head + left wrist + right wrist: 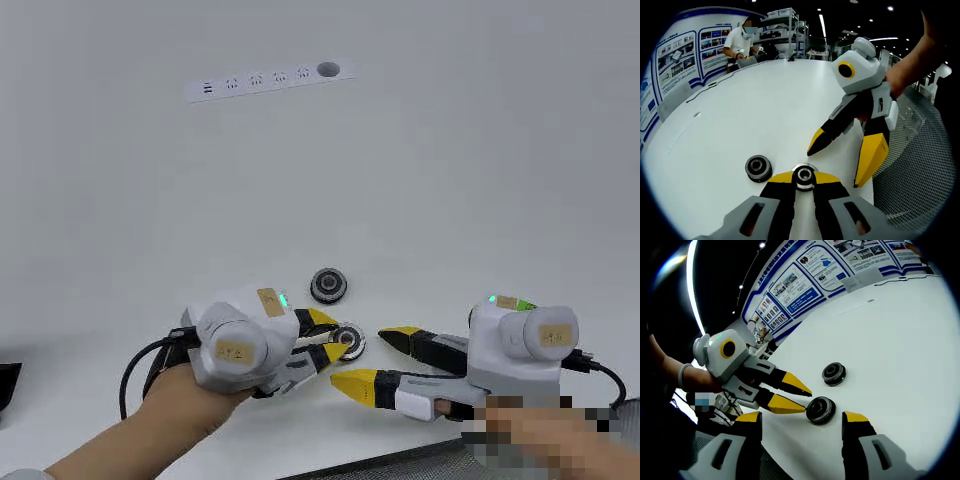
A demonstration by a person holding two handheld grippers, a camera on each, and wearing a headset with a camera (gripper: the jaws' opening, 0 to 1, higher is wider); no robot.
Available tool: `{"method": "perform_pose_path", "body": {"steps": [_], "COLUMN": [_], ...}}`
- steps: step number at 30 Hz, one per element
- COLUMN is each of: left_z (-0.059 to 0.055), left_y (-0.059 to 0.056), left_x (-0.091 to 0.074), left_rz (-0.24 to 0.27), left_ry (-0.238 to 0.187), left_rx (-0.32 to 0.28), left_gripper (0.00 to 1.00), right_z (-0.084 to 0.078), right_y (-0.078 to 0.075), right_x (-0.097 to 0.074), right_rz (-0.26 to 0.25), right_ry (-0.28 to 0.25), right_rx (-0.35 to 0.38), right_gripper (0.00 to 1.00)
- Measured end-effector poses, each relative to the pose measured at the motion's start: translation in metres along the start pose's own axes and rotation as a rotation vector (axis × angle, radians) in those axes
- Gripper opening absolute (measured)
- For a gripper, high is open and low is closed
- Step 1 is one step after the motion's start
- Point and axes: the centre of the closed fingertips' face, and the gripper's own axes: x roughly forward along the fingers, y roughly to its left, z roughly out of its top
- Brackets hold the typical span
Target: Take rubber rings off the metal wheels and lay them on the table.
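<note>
At lower centre, our left gripper [332, 335] clamps a metal wheel [349, 341]; our right gripper [362, 357] hangs open beside it.

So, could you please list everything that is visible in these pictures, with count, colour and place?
wheels: two, silver and black, on the table; far wheel free, near wheel between the left gripper's jaws
power strip: one, white, far side of table
table: one, white
cables: two, black, one from each gripper
person: one, white top, far end of table
left gripper: one, white, yellow-tipped, at near wheel
right gripper: one, same colours, open, facing near wheel
hands: two, holding the grippers
</note>
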Motion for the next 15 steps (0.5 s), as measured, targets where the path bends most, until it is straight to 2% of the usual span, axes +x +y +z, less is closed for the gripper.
{"method": "perform_pose_path", "body": {"steps": [15], "left_z": [-0.004], "left_y": [-0.004], "left_x": [0.013], "left_rz": [-0.034], "left_ry": [0.053], "left_rx": [0.043], "left_gripper": [0.16], "right_z": [0.001], "right_y": [-0.003], "right_x": [0.000], "right_rz": [0.004], "right_ry": [-0.016], "right_rx": [0.021], "right_gripper": [0.65]}}
